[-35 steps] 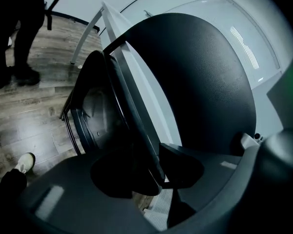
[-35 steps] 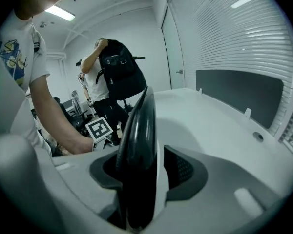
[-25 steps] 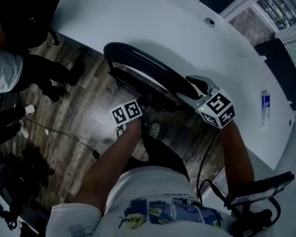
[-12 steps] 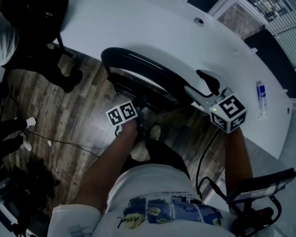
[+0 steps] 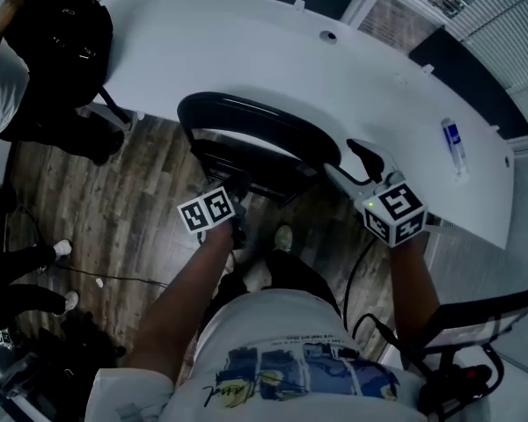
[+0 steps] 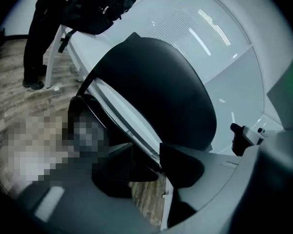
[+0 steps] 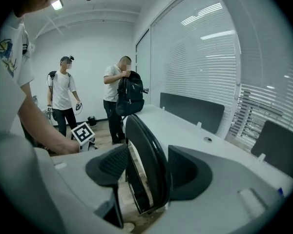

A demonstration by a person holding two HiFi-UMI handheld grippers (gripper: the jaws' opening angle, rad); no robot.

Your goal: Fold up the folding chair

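**Chair beside the table, fold half in hand**

The folding chair (image 5: 255, 123) stands on the wooden floor just beside the white table (image 5: 273, 42), with its curved black back on the table side. My right gripper (image 7: 149, 168) is clenched on the rim of that back, close to the table's edge. My left gripper (image 6: 147, 165) is on the side of the chair away from the table. Its jaws are parted, a frame bar lies at its right pad, and floor shows in the gap.

I judge the fold to be only partway. I'd close the left on that bar first. Then I'd bring seat and back together evenly, steadying the rim so the chair neither tips into the table nor pinches a pad.
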